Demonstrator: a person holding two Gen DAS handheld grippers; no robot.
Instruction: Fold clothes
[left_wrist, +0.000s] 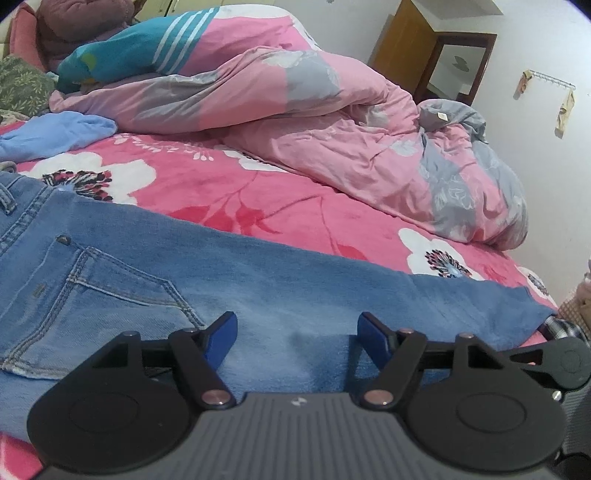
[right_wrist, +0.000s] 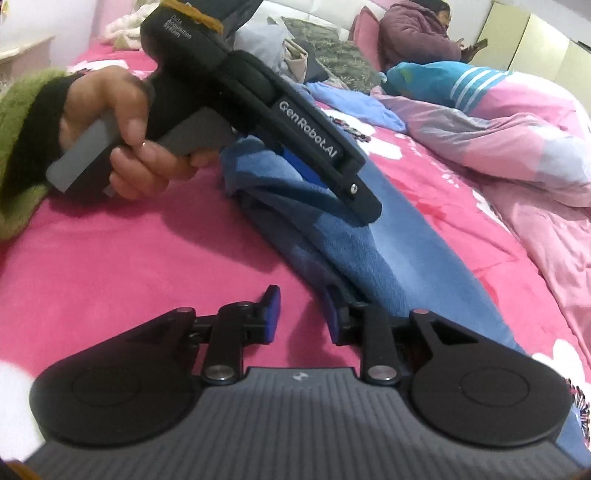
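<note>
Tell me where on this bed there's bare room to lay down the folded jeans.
Bare pink sheet runs between the jeans and the crumpled duvet; more sheet lies free left of the jeans in the right wrist view. The far side is crowded: duvet, light blue garment, pillows.

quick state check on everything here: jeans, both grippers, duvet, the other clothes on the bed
jeans: laid flat, back pocket up, unfolded
left gripper: open over the jeans, gripping nothing
right gripper: open, nothing between the pads, at the jeans' edge
duvet: crumpled in a heap
light blue garment: bunched, unfolded
</note>
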